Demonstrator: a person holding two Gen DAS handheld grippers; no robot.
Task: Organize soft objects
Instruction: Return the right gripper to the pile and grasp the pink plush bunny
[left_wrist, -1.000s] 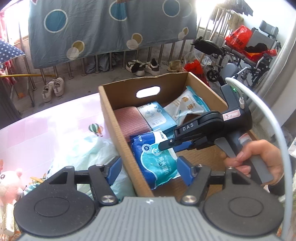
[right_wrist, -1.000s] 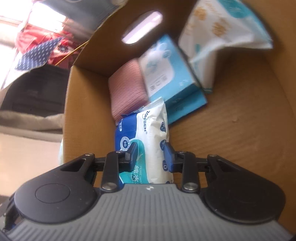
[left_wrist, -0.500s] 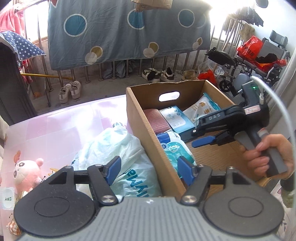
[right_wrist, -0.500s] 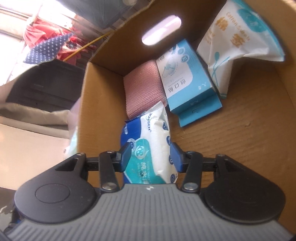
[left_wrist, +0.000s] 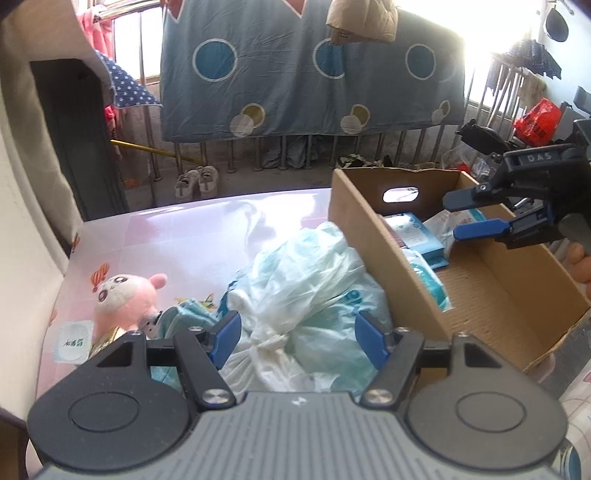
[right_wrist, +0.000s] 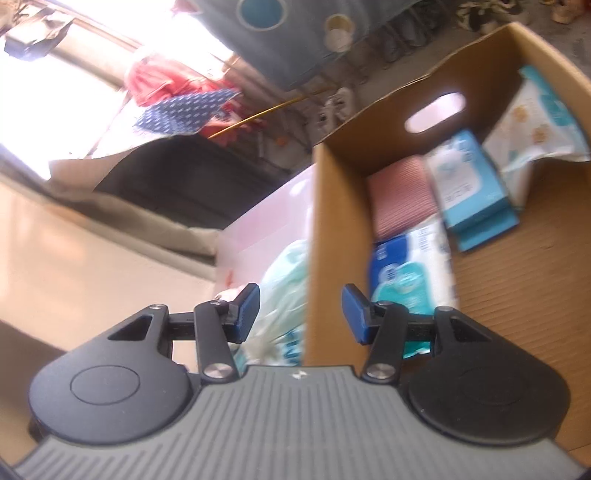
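Above the cardboard box (left_wrist: 373, 236), the right gripper (left_wrist: 476, 214) tilts down, jaws spread, empty.

Bright daylight through barred windows (left_wrist: 147, 62) at the back, glare washing out the top right. Blue sheet with circles (left_wrist: 314, 74) hung over a metal railing (left_wrist: 229, 151), pale sneakers (left_wrist: 195, 181) on grey floor below. Pink tabletop (left_wrist: 166, 236) in front.

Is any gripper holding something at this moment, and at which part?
Nothing is held. The left gripper is open above the white plastic bag. The right gripper is open and empty; its jaws have just been opening.
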